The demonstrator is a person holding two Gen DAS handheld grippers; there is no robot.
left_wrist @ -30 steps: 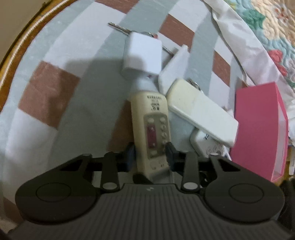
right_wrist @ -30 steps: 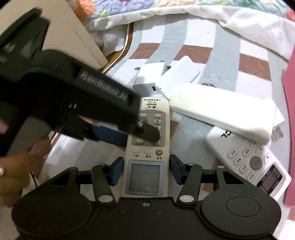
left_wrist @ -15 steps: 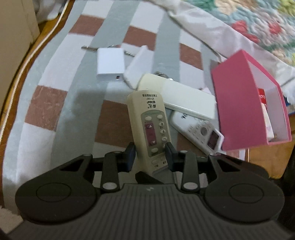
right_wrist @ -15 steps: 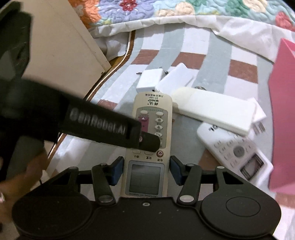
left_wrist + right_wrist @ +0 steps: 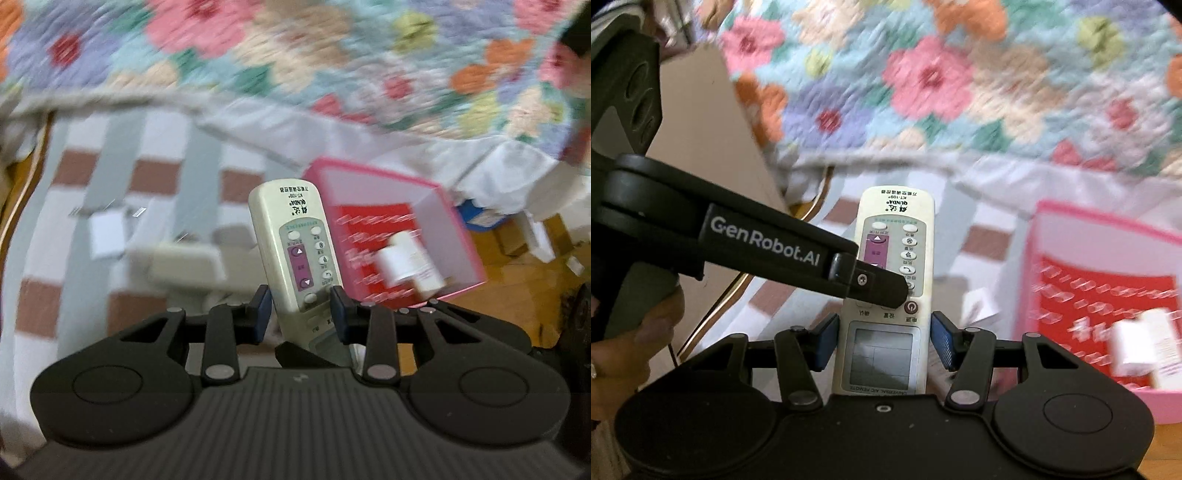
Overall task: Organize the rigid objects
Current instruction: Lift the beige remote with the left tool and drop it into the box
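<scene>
A cream air-conditioner remote [image 5: 295, 247] is lifted off the striped cloth, tilted upward. My left gripper [image 5: 300, 314] is shut on its button section. My right gripper [image 5: 882, 341] is shut on its display end [image 5: 882, 354]; the left gripper's arm [image 5: 768, 254] crosses over the remote [image 5: 897, 236] in the right wrist view. A pink box [image 5: 436, 206] stands to the right with a red packet [image 5: 369, 236] and a small white bottle [image 5: 410, 266] inside; it also shows in the right wrist view [image 5: 1108, 236].
On the striped cloth [image 5: 110, 158] lie a white adapter [image 5: 105, 236] and a long cream case [image 5: 184, 266], blurred. A floral quilt [image 5: 295, 55] hangs behind. A beige panel [image 5: 709, 122] stands at left. Small boxes [image 5: 532, 236] sit right of the pink box.
Both grippers have raised the remote off the cloth and swung it up and right toward the pink box. The other items on the cloth stay put.
</scene>
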